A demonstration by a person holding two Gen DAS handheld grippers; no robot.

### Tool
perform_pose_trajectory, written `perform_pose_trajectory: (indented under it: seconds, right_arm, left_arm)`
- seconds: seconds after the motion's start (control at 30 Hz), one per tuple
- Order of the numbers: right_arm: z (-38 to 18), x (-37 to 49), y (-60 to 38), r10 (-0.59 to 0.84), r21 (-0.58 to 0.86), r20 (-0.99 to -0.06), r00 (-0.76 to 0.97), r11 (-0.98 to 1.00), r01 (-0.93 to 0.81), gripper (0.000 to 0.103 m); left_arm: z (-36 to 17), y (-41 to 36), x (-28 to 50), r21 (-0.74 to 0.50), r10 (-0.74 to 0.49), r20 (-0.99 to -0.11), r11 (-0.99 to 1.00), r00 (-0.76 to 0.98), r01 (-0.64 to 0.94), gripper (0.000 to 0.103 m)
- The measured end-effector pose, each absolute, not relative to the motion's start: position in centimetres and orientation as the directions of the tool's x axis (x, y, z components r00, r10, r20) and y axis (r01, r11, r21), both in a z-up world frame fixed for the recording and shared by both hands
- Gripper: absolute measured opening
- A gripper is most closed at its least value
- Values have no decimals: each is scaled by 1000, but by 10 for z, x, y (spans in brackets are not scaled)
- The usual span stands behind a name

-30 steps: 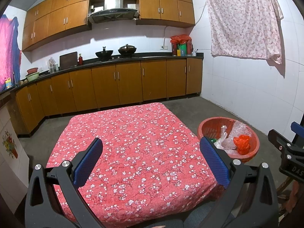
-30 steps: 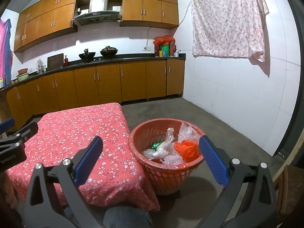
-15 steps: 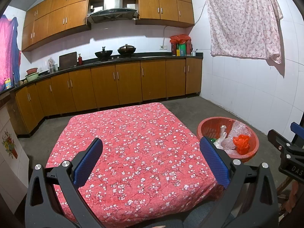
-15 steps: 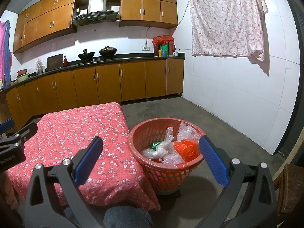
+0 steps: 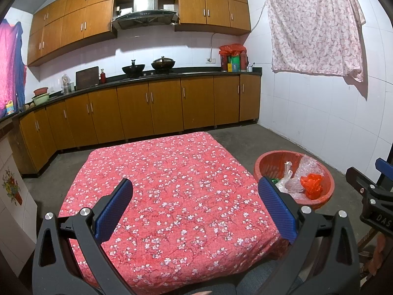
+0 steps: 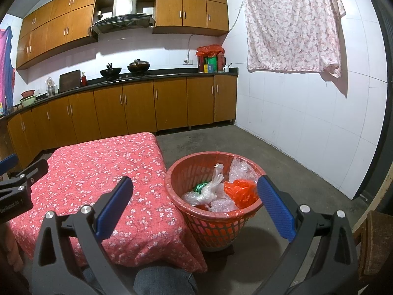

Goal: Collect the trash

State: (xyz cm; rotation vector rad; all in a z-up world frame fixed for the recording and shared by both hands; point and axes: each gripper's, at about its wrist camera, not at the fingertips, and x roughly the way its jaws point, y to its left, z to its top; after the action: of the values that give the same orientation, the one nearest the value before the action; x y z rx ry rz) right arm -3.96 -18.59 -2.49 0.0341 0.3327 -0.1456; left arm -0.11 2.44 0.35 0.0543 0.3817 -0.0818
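Observation:
A red plastic basket (image 6: pixel 186 215) stands on the floor right of the low table; it also shows in the left wrist view (image 5: pixel 267 164). It holds clear plastic bags (image 6: pixel 208 191), an orange bag (image 6: pixel 242 191) and a green scrap (image 6: pixel 200 186). My left gripper (image 5: pixel 195 202) is open and empty above the near part of the table's red floral cloth (image 5: pixel 172 172). My right gripper (image 6: pixel 195 202) is open and empty, above the near rim of the basket. No loose trash shows on the cloth.
Wooden cabinets (image 5: pixel 147 108) and a dark counter with pots run along the back wall. A floral cloth (image 5: pixel 312 24) hangs on the white tiled wall at right. Bare concrete floor (image 6: pixel 282 162) lies beyond the basket. A wooden chair (image 6: pixel 375 241) sits at far right.
Almost nothing has changed; the right wrist view has shifted very slightly. Both grippers stay open and empty.

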Motion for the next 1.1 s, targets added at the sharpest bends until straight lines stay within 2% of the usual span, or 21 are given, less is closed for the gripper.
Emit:
perform_pose_trajectory:
  seconds: [1.1]
  right_arm:
    - [-28,-41,-185,-137,14,-333,933,989,150,99]
  left_arm:
    - [-1,23,-2,37,-69,-380,995,922,89,101]
